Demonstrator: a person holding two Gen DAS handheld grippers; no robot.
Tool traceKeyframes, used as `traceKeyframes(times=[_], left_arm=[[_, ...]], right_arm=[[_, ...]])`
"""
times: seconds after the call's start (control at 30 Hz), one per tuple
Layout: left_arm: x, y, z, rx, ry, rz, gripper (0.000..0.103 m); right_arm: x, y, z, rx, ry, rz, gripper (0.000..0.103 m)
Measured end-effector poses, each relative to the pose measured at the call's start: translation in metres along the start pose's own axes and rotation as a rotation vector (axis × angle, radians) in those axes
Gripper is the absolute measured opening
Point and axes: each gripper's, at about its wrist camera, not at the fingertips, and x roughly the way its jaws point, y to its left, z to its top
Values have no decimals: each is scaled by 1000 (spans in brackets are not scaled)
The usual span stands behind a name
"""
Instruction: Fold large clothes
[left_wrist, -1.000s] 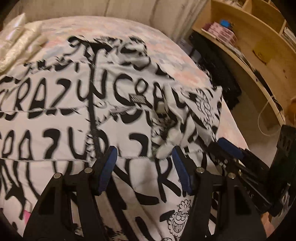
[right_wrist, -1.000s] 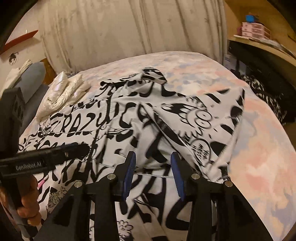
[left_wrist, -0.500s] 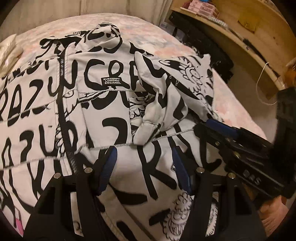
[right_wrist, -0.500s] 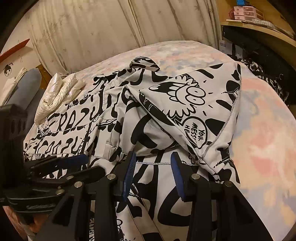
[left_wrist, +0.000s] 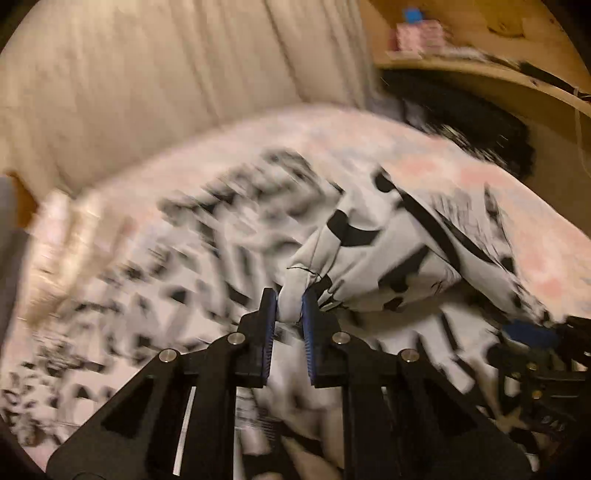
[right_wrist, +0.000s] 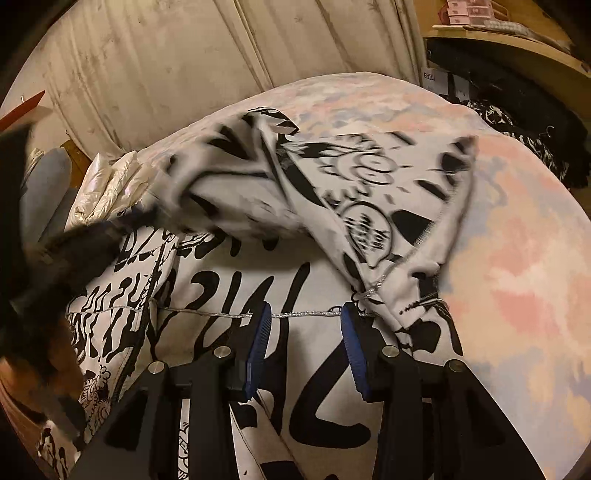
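A large white garment with black graffiti lettering (right_wrist: 303, 295) lies spread on the bed; it also shows, blurred, in the left wrist view (left_wrist: 388, 258). My left gripper (left_wrist: 289, 306) is shut on the cuff of the garment's sleeve (left_wrist: 291, 295) and holds it lifted above the body of the garment. It appears as a dark blur at the left of the right wrist view (right_wrist: 85, 240), with the sleeve (right_wrist: 295, 199) stretched across. My right gripper (right_wrist: 306, 325) is open, its pads hovering over a silver-stitched seam (right_wrist: 295, 314) with nothing between them.
The bed has a pink and blue patterned cover (right_wrist: 517, 258). A cream puffy item (right_wrist: 107, 184) lies at the far left of the bed. Curtains (right_wrist: 184, 66) hang behind. Wooden shelves (left_wrist: 480, 55) and dark clutter (right_wrist: 517, 110) stand to the right.
My left gripper has closed on the sleeve cuff and swung it up and to the left, fast enough to blur. My right gripper has stayed open over the garment, shifting slightly.
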Motion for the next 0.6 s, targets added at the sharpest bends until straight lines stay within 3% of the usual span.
traceKeyframes(times=[0.13, 0.2, 0.23, 0.3, 0.4, 0.47, 0.53, 0.6], left_arm=[[-41, 16, -20, 75, -227, 234, 11], [-47, 18, -42, 135, -257, 302, 12], [-44, 20, -54, 161, -227, 305, 12], [-35, 26, -75, 188, -119, 255, 13], [-29, 42, -94, 149, 39, 100, 15], [-34, 55, -94, 101, 76, 4, 16], [-41, 73, -89, 27, 109, -89, 24], [-46, 96, -86, -86, 138, -193, 44]], right_arm=[[-1, 5, -3, -30, -3, 3, 39], [-2, 10, -5, -52, 3, -1, 39], [-1, 13, -7, -71, 13, -3, 39], [-1, 19, -9, -95, 33, -2, 39], [-4, 25, -14, -120, 66, 12, 40], [-8, 29, -17, -147, 82, 14, 53], [-15, 34, -20, -171, 81, 12, 58], [-20, 37, -21, -187, 81, 18, 58]])
